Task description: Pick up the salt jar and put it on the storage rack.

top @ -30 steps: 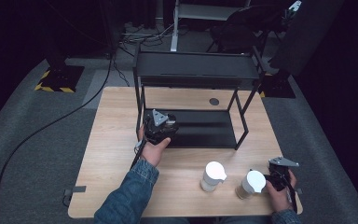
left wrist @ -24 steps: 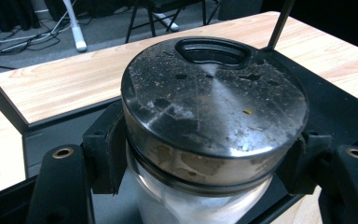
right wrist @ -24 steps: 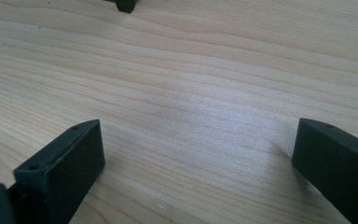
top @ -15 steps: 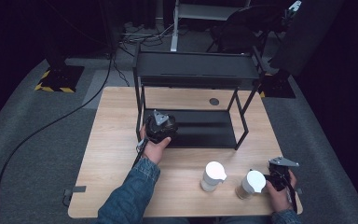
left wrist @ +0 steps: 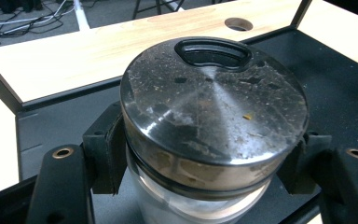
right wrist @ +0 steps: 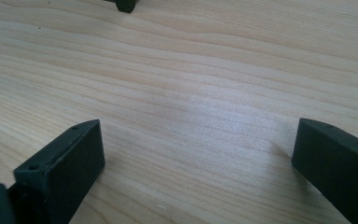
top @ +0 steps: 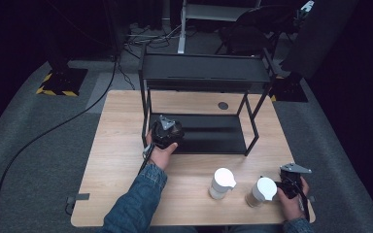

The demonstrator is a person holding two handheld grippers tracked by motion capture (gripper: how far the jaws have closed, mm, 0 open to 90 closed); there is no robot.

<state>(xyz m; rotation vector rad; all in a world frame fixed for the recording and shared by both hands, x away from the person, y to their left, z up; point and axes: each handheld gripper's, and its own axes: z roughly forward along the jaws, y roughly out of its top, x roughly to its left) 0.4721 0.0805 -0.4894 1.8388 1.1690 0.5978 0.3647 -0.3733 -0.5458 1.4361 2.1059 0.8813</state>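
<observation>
A glass jar with a dusty black lid (left wrist: pixel 214 107) sits between the jaws of my left gripper (left wrist: pixel 205 158), which is shut on its neck just under the lid. The jar hangs just above the left part of the black rack's lower shelf (left wrist: pixel 349 88). From above, the left gripper (top: pixel 167 131) and its hand cover the jar at the shelf's front left corner. My right gripper (top: pixel 291 180) rests at the table's front right; its jaws (right wrist: pixel 196 158) stand wide open over bare wood with nothing between them.
The black two-tier rack (top: pixel 204 73) stands at the back middle of the wooden table (top: pixel 116 145). Two white-lidded jars (top: pixel 222 182) (top: pixel 261 191) stand near the front edge, the right one close beside the right gripper. A round hole (top: pixel 223 105) lies behind the rack.
The left gripper with its jar has sunk slightly toward the lower shelf. The right hand has kept still.
</observation>
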